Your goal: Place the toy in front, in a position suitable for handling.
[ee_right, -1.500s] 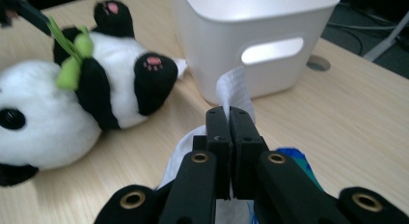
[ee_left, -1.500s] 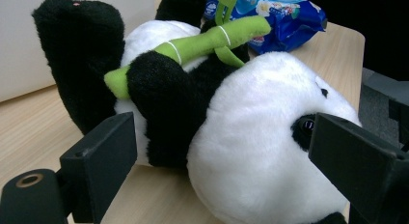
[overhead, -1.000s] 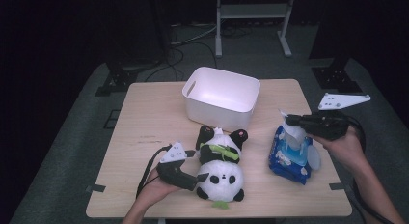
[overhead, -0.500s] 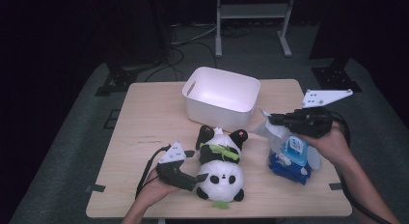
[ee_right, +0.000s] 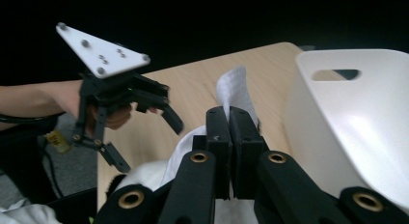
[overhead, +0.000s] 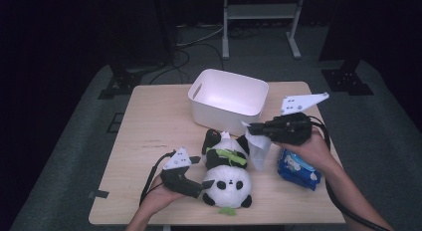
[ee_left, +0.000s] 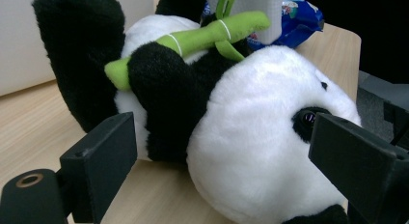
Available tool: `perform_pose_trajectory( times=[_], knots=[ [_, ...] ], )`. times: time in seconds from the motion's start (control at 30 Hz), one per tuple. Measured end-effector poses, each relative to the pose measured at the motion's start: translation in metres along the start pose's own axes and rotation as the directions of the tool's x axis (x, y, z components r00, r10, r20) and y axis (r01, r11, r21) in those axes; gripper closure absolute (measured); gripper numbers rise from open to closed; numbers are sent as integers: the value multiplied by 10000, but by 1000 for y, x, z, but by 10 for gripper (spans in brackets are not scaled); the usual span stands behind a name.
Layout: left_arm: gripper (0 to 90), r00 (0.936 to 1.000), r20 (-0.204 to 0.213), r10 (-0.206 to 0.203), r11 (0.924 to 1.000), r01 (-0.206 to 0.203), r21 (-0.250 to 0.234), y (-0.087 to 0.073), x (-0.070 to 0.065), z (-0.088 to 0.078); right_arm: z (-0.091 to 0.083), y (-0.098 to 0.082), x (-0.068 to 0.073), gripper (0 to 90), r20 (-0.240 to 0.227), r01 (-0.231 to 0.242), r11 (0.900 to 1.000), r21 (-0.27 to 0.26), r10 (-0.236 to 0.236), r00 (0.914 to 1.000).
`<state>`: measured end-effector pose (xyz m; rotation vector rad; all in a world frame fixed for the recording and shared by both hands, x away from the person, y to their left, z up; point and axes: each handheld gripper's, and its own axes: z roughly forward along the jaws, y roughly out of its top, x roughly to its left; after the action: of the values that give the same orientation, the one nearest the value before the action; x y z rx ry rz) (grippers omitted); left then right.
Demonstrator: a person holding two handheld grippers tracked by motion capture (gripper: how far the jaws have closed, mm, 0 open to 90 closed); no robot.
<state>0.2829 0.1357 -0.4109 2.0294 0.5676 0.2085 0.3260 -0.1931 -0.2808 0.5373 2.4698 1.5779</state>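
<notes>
A panda plush [overhead: 226, 178] [ee_left: 251, 127] lies on its back on the wooden table [overhead: 159, 121], with a green bamboo stalk [ee_left: 207, 35] across its chest. My left gripper [overhead: 205, 183] [ee_left: 231, 156] [ee_right: 147, 143] is open, a jaw on either side of the panda's head, and the left jaw stands clear of the fur. My right gripper [overhead: 251, 127] [ee_right: 230, 120] is shut on a white wipe [overhead: 259, 149] [ee_right: 234, 89], which hangs between the panda and the blue wipes pack [overhead: 298, 166] [ee_left: 299, 16].
A white plastic bin [overhead: 226, 99] [ee_right: 357, 113] stands at the back middle of the table, just beyond the right gripper. The left half of the tabletop is bare wood. Dark floor, cables and stand legs surround the table.
My right gripper has moved left from above the wipes pack toward the panda, drawing the white wipe with it. The left gripper and the panda have stayed put.
</notes>
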Motion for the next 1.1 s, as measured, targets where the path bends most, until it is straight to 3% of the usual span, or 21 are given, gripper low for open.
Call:
perform_pose_trajectory(
  times=[0.2,0.47,0.6,0.67,0.83,0.9,1.0,1.1],
  knots=[
    [86,10000,28,-77,10000,77,11,-5,0,0,34,2,14,872,-950,129,9995,285,-101,9954],
    [86,9999,126,-66,9999,65,106,-9,-1,4,77,-18,24,855,-1825,42,9947,1023,146,9831],
    [88,9998,172,-65,9999,63,119,-10,-3,7,90,-28,26,715,-2087,24,9878,1560,306,9775],
    [88,9998,192,-74,9999,72,125,-10,-3,9,92,-32,27,604,-2277,-27,9860,1670,412,9729],
    [88,9998,207,-69,9998,65,172,-11,-3,10,82,-33,25,483,-2363,-75,9887,1497,431,9707],
    [88,9998,201,-80,9998,77,167,-12,-3,9,78,-34,23,481,-2143,-46,9882,1533,378,9760],
    [88,9998,203,-86,9998,83,163,-12,-3,9,77,-41,20,450,-1476,209,9786,2046,98,9890],
    [88,9997,220,-63,9999,59,159,-12,-3,9,85,-50,18,427,-1214,337,9677,2500,-32,9926]
  ],
)
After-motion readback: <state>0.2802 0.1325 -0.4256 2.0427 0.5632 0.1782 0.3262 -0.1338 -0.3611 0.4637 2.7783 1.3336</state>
